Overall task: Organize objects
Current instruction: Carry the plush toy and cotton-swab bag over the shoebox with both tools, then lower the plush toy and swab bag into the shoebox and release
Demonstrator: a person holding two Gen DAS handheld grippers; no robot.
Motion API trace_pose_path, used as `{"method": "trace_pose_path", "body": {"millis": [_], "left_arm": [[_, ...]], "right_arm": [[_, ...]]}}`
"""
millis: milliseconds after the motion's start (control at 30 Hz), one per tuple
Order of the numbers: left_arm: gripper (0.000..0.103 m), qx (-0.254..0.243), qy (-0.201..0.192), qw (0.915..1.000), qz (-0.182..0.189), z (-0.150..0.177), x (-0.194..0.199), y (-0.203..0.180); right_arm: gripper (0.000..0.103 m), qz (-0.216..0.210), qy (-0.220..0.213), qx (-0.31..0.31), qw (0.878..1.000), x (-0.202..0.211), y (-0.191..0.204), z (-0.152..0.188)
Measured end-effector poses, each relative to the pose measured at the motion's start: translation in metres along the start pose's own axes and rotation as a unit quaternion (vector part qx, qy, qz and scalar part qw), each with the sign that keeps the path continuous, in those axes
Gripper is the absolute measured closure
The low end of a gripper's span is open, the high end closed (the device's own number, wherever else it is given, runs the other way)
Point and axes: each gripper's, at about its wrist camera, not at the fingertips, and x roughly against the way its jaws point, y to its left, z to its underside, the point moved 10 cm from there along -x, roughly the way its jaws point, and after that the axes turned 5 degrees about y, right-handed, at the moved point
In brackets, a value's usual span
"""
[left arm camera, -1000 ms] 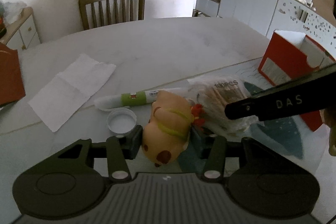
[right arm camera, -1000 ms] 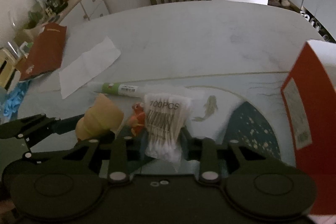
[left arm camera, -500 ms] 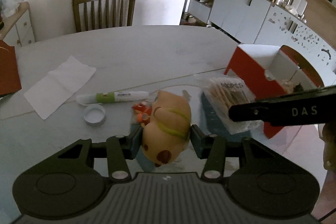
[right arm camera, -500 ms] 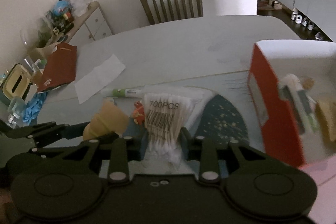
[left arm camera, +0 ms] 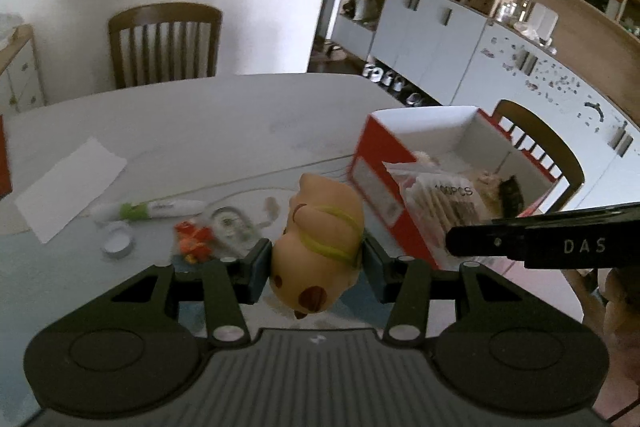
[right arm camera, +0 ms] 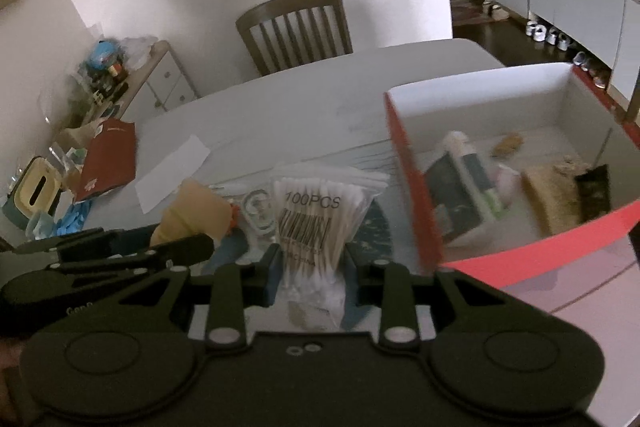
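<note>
My left gripper (left arm camera: 316,267) is shut on a tan toy pig with brown spots and a yellow-green band (left arm camera: 320,247), held above the table. My right gripper (right arm camera: 310,267) is shut on a clear bag of cotton swabs marked 100PCS (right arm camera: 310,223), also lifted; the bag shows in the left wrist view (left arm camera: 444,203). A red box with a white inside (right arm camera: 416,179) stands to the right and holds several items. The box also shows in the left wrist view (left arm camera: 372,187).
On the table lie a green-and-white pen (left arm camera: 148,211), a white cap (left arm camera: 117,243), a small orange toy (left arm camera: 194,241), a clear tape dispenser (left arm camera: 230,227) and a white paper sheet (left arm camera: 70,183). A red folder (right arm camera: 108,159) lies at the left. Wooden chairs stand behind.
Both grippers have risen and moved right toward the red box with their objects. The box inside has come into view.
</note>
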Motion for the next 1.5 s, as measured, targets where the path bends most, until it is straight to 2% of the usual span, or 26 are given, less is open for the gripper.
{"method": "trace_pose_path", "body": {"millis": [533,867,1100,1333,1500], "left_arm": [[0.055,-0.042,0.007,0.9989,0.017,-0.021,-0.043,-0.112],[0.055,-0.059,0.014,0.9978,0.025,-0.039,-0.079,-0.165],[0.055,-0.064,0.017,0.9974,0.026,-0.069,-0.110,-0.189],[0.055,-0.077,0.018,0.9968,-0.002,-0.099,-0.147,-0.194],[0.055,-0.079,0.043,0.9959,-0.013,-0.107,-0.180,-0.189]], "right_arm": [[0.072,0.005,-0.019,-0.032,0.999,0.037,-0.102,-0.005],[0.072,0.017,-0.028,-0.048,0.998,0.047,-0.165,-0.016],[0.072,0.024,-0.027,-0.042,0.998,0.040,-0.193,-0.028],[0.072,0.039,-0.021,-0.029,0.999,0.025,-0.212,-0.041],[0.072,0.041,0.010,-0.002,0.999,0.003,-0.213,-0.045]]}}
